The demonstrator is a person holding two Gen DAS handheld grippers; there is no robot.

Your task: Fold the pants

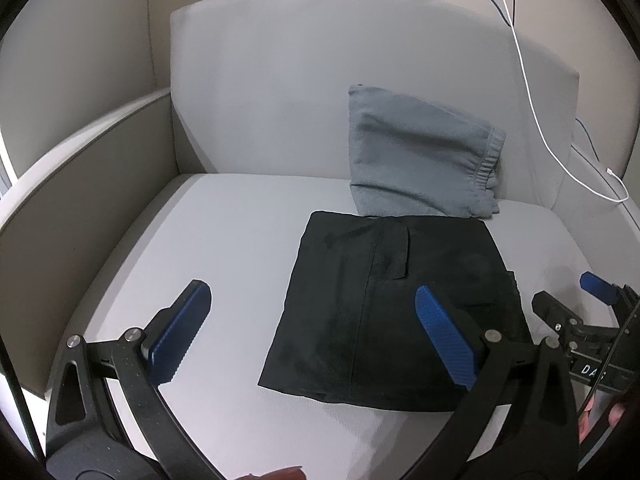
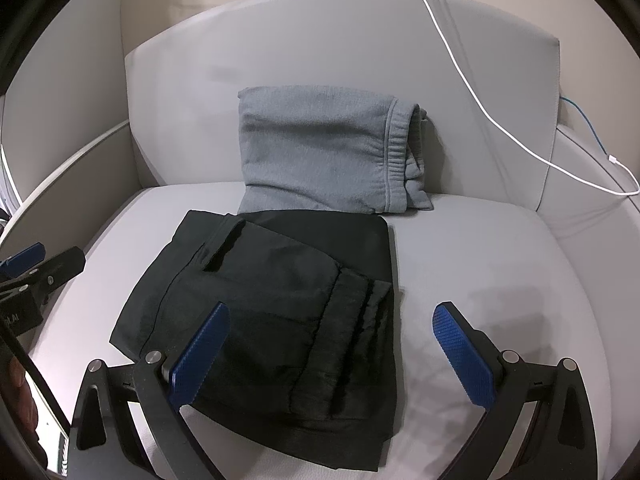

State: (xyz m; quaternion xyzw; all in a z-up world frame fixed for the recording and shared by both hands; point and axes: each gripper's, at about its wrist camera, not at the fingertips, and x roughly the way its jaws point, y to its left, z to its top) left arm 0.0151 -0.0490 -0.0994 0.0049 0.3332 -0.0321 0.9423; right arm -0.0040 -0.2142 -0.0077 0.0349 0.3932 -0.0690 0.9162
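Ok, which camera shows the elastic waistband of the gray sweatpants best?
The right wrist view: the gray sweatpants face it squarely, their ribbed waistband clear at the right end. The left wrist view shows the waistband smaller and skewed.

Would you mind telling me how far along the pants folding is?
Nearly finished. The black pants lie folded flat on the seat cushion; folded grey sweatpants lean against the backrest. Both tongs, left and right, are open and empty. No unfolded garment is visible.

Hidden or cut off:
- Black pants: near right corner behind the left gripper's finger.
- Grey pants: lower edge behind black pants.
- White cable: upper end past top edge.
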